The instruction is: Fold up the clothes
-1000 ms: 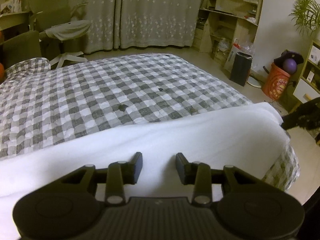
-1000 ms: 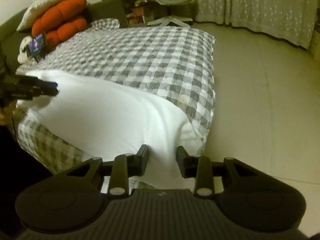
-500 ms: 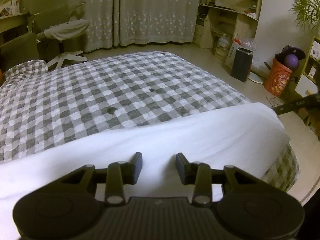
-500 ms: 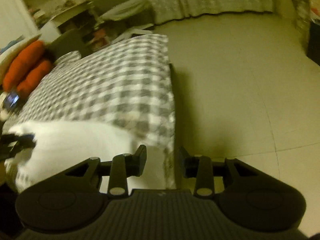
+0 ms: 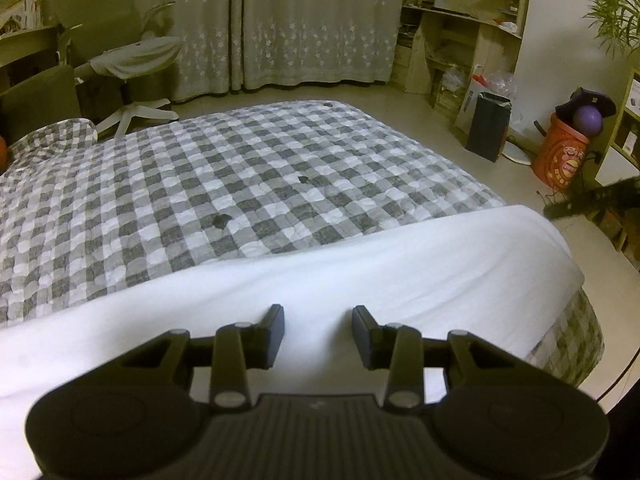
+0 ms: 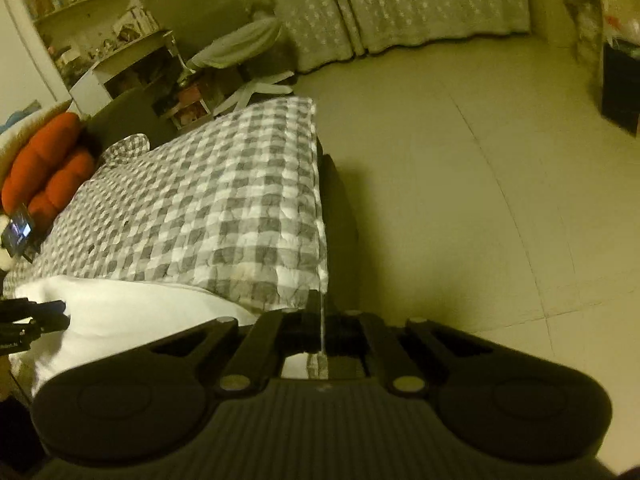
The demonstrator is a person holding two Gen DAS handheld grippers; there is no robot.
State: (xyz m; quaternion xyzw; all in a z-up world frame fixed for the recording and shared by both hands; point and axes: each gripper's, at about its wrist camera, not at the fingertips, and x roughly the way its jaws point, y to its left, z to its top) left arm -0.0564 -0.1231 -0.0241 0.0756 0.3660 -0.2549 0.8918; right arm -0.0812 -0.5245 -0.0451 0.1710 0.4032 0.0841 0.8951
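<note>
Left wrist view
- Left gripper (image 5: pixel 318 334): black two-finger tool, fingers (image 5: pixel 274 330) apart and released, nothing pinched; it hovers above the cloth.
- White cloth garment (image 5: pixel 360 276): smooth, spread along the near edge of the bed, running across the whole width of the view and draping over the near right corner.
- Bed with grey-and-white checked quilted cover (image 5: pixel 224 184): fills the middle ground; a few small dark specks lie on the cover.
- Right gripper (image 5: pixel 592 200): dark tip entering from the right edge, just beside the garment's right end; contact cannot be told from here.
- Orange printed bucket (image 5: pixel 562 158) with a purple ball (image 5: pixel 587 119) on top, on the floor at right.
- Black paper bag (image 5: pixel 489 126) standing near wooden shelves (image 5: pixel 460 32).
- Star-patterned curtains (image 5: pixel 288 28) at the back; white swivel chair (image 5: pixel 132 68) at left.

Right wrist view
- Right gripper (image 6: pixel 321 320): fingers have just been closing and now stand nearly together, clenched on a thin pale edge of fabric at the bed's near right corner; whether that edge belongs to the garment or the cover cannot be told.
- White garment (image 6: pixel 132 320): lies left of the fingers on the bed's near edge.
- Left gripper (image 6: pixel 60 312): dark tip at the left edge, over the garment.
- Orange cushions (image 6: pixel 48 164) at the bed's far left.
</note>
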